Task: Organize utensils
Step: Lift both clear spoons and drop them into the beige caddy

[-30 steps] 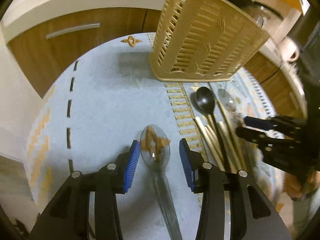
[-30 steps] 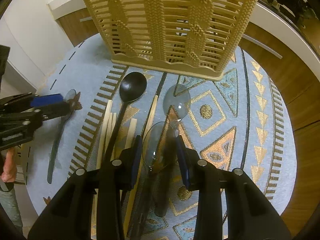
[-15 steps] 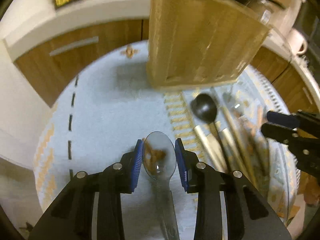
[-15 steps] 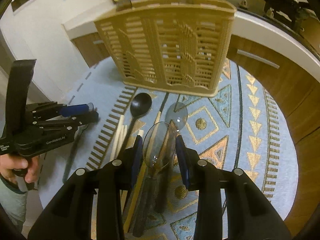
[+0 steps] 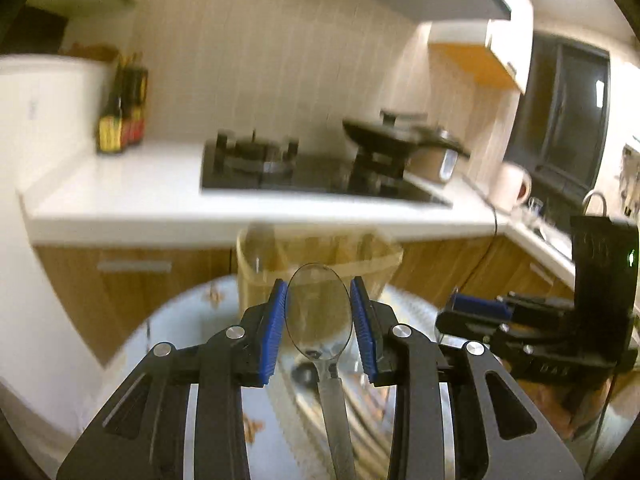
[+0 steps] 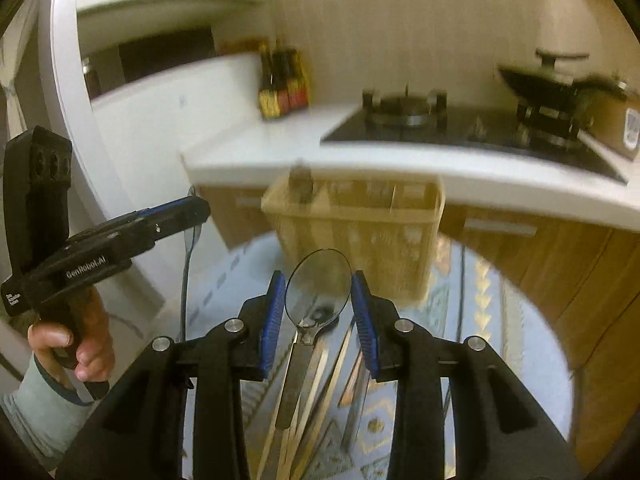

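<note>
My left gripper (image 5: 319, 320) is shut on a clear plastic spoon (image 5: 319, 312), bowl up, handle hanging down, lifted above the rug. My right gripper (image 6: 319, 308) is shut on a second clear plastic spoon (image 6: 318, 292), also lifted. The beige slotted utensil basket (image 6: 356, 232) stands on the patterned rug ahead of both grippers; it also shows blurred in the left wrist view (image 5: 320, 256). Wooden chopsticks (image 6: 304, 408) and a black spoon lie on the rug (image 6: 480, 320) below the right gripper. The left gripper with its spoon shows at the left of the right wrist view (image 6: 176, 216).
A white counter (image 5: 140, 196) with a black gas hob (image 5: 304, 172), a pan and sauce bottles (image 5: 122, 120) runs behind the basket. Wooden cabinet fronts (image 6: 580, 280) stand below it. The right gripper (image 5: 520, 320) shows at the right of the left wrist view.
Both grippers have risen from the rug and tilted up, each carrying its clear spoon; the left gripper closed on its spoon. The view now faces the counter instead of the rug.
</note>
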`<action>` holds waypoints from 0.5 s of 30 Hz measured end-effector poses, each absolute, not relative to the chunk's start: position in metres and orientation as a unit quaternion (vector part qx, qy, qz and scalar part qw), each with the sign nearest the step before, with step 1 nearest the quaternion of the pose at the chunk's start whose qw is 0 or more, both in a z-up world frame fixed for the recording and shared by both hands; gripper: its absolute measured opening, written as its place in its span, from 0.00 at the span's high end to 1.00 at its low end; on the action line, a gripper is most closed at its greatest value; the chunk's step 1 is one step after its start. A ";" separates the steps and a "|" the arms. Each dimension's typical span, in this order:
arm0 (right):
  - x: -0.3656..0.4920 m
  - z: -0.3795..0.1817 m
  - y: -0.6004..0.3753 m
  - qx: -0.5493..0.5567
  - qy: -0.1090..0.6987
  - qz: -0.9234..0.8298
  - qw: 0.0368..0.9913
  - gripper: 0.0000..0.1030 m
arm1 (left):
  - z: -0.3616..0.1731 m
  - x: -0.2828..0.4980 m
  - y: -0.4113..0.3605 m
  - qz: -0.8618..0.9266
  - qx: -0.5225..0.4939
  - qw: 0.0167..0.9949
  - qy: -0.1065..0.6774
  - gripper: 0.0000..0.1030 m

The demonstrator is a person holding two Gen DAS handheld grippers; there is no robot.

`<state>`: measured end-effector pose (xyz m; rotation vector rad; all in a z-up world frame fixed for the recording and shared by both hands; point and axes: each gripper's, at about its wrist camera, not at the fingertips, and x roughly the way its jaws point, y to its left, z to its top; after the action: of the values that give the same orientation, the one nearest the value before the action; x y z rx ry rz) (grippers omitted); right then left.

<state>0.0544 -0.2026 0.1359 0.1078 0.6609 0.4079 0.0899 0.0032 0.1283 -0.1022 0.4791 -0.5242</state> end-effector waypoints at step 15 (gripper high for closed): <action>0.099 0.219 -0.245 0.056 0.121 0.020 0.991 0.70 | 0.195 0.145 -0.037 -0.192 -0.075 0.975 0.085 0.70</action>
<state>0.0988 -0.2454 0.2189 0.1129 0.2431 0.0396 0.1454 -0.0366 0.1948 -0.1512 0.1709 -0.3874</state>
